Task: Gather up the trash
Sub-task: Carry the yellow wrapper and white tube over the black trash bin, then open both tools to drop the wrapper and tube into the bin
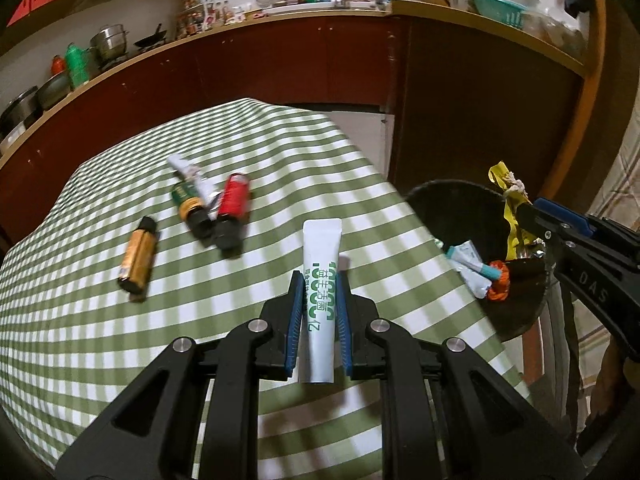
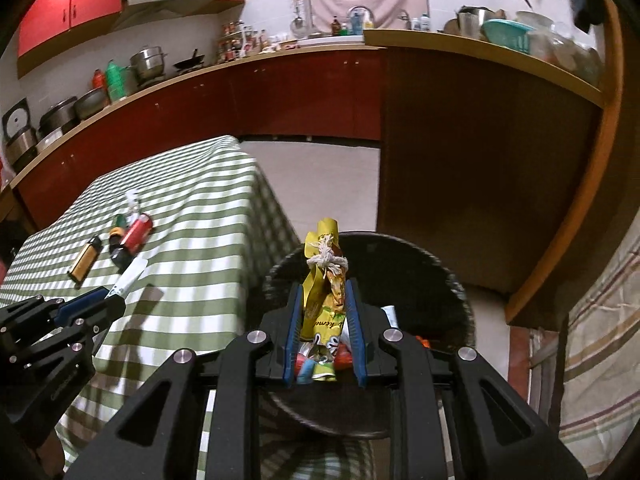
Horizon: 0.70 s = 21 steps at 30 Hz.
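My left gripper (image 1: 319, 280) is shut on a white tube with green print (image 1: 321, 280) and holds it above the checked table. It shows in the right wrist view (image 2: 106, 294) with the tube (image 2: 130, 276). My right gripper (image 2: 325, 292) is shut on a yellow snack wrapper tied with string (image 2: 323, 280), held over the black bin (image 2: 452, 280). That wrapper (image 1: 506, 200) and bin (image 1: 448, 204) also show in the left wrist view. On the table lie a gold lighter (image 1: 138, 256), a green bottle (image 1: 190, 206) and a red bottle (image 1: 232, 208).
The bin holds small white tubes (image 1: 470, 268) and an orange scrap (image 1: 499, 280). The table with green checked cloth (image 1: 120, 340) ends at the bin. A dark red kitchen counter (image 1: 280, 60) with pots runs behind. A striped cloth (image 2: 600, 340) hangs at right.
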Motion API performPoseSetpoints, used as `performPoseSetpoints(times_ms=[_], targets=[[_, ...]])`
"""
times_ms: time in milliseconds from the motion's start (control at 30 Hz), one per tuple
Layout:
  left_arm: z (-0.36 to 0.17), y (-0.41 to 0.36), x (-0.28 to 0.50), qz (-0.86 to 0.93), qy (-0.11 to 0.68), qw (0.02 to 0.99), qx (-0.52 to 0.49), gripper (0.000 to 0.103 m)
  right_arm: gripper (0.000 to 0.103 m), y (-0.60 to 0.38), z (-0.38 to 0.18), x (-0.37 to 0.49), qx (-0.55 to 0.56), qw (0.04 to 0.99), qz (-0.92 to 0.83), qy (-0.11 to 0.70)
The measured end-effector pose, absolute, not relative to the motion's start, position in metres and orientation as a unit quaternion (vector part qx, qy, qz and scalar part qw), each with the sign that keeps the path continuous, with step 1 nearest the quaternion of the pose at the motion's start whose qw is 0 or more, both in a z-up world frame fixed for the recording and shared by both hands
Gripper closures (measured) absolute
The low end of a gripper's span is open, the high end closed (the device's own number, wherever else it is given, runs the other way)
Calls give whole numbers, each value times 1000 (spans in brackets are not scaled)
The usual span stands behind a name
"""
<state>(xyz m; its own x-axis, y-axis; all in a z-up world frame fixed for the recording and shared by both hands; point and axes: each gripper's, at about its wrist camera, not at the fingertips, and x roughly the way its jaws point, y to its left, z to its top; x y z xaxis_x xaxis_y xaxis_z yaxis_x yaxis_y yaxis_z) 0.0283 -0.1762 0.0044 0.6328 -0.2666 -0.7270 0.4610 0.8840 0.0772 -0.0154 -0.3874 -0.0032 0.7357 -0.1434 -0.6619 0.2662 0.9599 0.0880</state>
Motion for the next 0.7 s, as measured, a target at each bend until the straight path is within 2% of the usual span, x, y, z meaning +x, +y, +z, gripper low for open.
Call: performPoseSetpoints(times_ms=[700], targets=[[-11,-245,30,-229,378,882,165,87,81,-437,-21,-31,118,919,-145,348]])
